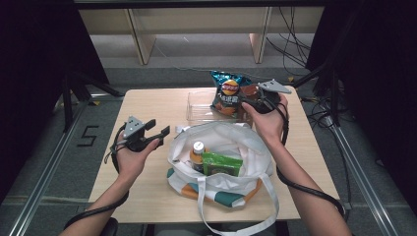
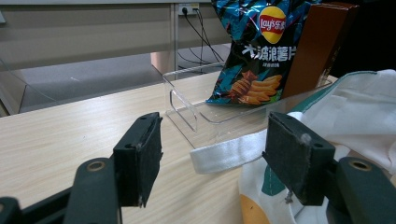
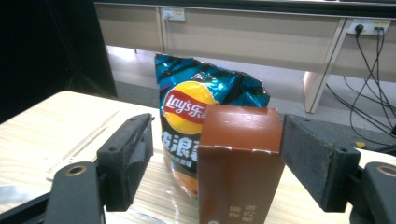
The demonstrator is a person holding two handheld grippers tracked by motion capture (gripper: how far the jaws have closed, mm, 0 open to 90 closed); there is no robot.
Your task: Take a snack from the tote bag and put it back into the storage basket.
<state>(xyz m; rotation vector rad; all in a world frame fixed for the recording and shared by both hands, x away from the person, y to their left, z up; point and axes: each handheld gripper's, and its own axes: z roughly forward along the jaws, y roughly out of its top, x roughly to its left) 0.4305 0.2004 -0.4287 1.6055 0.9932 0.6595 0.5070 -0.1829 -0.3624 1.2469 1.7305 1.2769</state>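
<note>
Right gripper (image 3: 212,161), fingers released around the brown box (image 3: 239,163) in the clear tray (image 2: 187,116), should withdraw straight, avoiding the chips bag (image 3: 196,112); left gripper (image 2: 219,158) gapes idle.

A pale wooden table (image 1: 147,103) carries a white tote bag (image 1: 231,135) with teal and orange patches, its mouth open. Inside it, a bottle (image 1: 197,150) with a white cap stands just beside a green packet (image 1: 222,164). Behind the bag sits a clear plastic tray (image 1: 196,105) with a blue chips bag (image 1: 227,93) upright at its right end. A "5" (image 1: 88,136) marks the floor at the left, and black cables (image 1: 290,49) trail beyond the table.
</note>
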